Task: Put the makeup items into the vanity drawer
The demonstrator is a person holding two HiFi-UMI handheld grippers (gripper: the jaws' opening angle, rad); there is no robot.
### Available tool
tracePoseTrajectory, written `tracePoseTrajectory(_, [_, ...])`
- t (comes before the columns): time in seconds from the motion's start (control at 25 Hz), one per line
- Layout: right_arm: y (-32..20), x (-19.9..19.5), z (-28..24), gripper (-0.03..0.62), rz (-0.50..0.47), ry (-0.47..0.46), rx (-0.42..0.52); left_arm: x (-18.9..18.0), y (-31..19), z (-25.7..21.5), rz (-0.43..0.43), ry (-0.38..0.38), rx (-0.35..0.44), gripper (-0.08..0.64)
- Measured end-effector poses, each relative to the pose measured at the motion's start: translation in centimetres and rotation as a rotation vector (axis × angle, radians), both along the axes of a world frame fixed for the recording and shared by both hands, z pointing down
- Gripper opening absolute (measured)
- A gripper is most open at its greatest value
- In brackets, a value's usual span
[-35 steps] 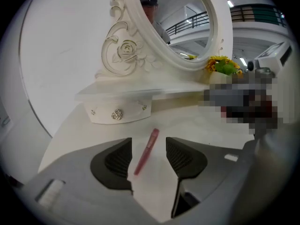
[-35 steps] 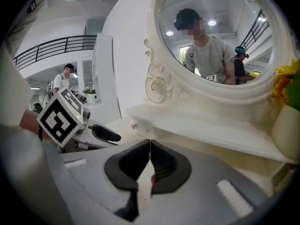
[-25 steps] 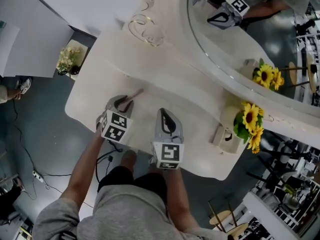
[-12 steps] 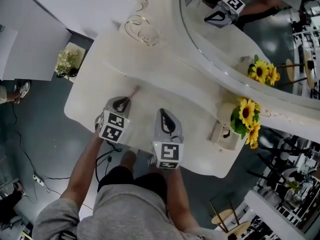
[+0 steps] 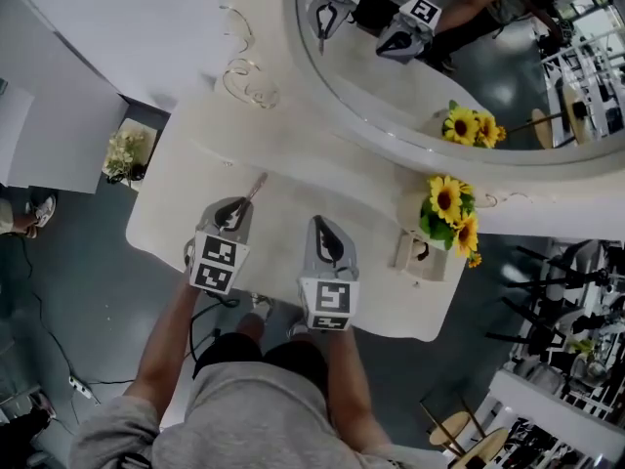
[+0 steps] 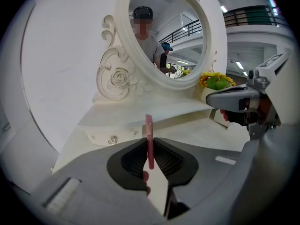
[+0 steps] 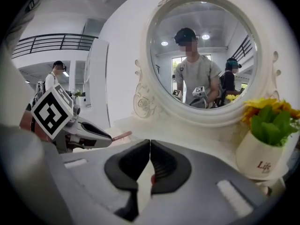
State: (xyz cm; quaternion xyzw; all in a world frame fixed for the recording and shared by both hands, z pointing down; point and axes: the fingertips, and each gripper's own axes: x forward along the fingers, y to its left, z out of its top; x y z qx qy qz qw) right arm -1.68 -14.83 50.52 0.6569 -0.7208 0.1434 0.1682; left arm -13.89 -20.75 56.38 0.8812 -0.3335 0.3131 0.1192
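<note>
Grasp step: left hand-held gripper (image 6: 150, 156) pinched narrow on slim pink makeup stick (image 6: 149, 135), low over cream vanity counter (image 5: 322, 198). Right hand-held gripper (image 7: 150, 161) fully closed, empty. Drawer looks shut; next probably needs its small sparkly knob (image 6: 112, 140) pulled.

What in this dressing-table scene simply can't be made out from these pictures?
- Slim pink stick: lower end hidden between the left gripper's black pads in the left gripper view; too small in the head view to name.
- White drawer front with crystal knob: its inside hidden behind it, left gripper view.
</note>
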Motion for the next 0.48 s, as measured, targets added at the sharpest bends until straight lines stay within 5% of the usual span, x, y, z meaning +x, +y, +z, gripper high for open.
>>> tracePoseTrajectory(0.48, [5.1, 5.8, -6.4, 0.007, 0.153, 0.065, 0.101, 5.3, 3.2, -8.2, 0.083, 0.110, 0.109, 0.052])
